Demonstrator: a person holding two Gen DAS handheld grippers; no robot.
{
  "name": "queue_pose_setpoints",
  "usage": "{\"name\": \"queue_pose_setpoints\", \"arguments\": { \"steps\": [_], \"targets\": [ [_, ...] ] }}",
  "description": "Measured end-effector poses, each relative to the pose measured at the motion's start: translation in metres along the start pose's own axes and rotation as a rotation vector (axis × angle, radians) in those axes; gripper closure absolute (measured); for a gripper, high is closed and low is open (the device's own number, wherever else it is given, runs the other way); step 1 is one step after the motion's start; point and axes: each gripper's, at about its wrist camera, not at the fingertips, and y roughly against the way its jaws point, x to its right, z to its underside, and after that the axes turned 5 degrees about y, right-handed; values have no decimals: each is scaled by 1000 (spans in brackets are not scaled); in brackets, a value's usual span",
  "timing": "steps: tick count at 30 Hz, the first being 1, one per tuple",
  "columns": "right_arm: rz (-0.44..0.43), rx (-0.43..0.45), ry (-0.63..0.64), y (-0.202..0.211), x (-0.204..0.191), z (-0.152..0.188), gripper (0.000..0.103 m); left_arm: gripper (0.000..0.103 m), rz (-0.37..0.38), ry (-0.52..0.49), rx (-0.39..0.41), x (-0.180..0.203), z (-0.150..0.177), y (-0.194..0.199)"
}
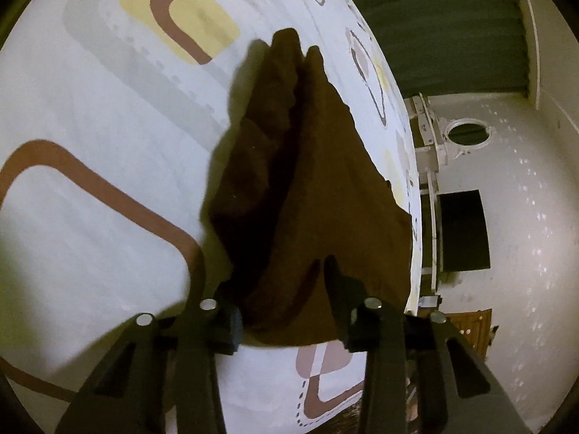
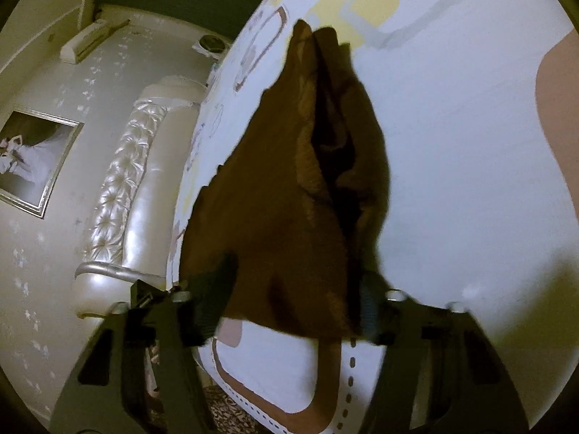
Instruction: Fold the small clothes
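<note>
L+R grippers (image 1: 278, 289) (image 2: 293, 289) on plain brown cloth (image 1: 325, 181)

Matt, nubby brown cloth (image 1: 318, 188) on smooth printed bedsheet (image 1: 90, 188)

A: The brown cloth (image 1: 315, 188) hides the left gripper's (image 1: 278, 289) fingertips, so its grip can't be judged.

B: The right gripper (image 2: 296, 300) is motion-blurred; the bedsheet (image 2: 470, 181) runs off 2 edges.

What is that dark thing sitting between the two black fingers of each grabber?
A brown cloth, lying on the patterned bedsheet. Its near edge sits between the fingers of the left gripper and right gripper, as each wrist view shows.
</note>
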Motion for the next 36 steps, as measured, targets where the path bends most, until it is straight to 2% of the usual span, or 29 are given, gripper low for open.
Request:
{"name": "queue_pose_setpoints", "arguments": {
  "steps": [1,2,6,13,19,25,36],
  "targets": [
    [7,-8,-5,-2,1,1,73,79,-12,-2,-1,0,0,-1],
    [13,-24,-15,-6,3,1,85,86,-22,-6,-5,1,1,-2],
    [7,-19,-22,-6,4,4,92,91,-13,31,4,2,-1,0],
    [-7,-3,-14,12,-10,1,94,92,9,20,23,25,0,20],
    [-14,-8,13,25,-28,0,95,92,13,-3,9,40,5,33],
    [-20,-24,20,36,-31,7,95,92,5,-28,-12,36,16,43],
    [4,-80,-5,39,-11,46,95,92,-43,-17,-47,4,37,38]
  ]
}}
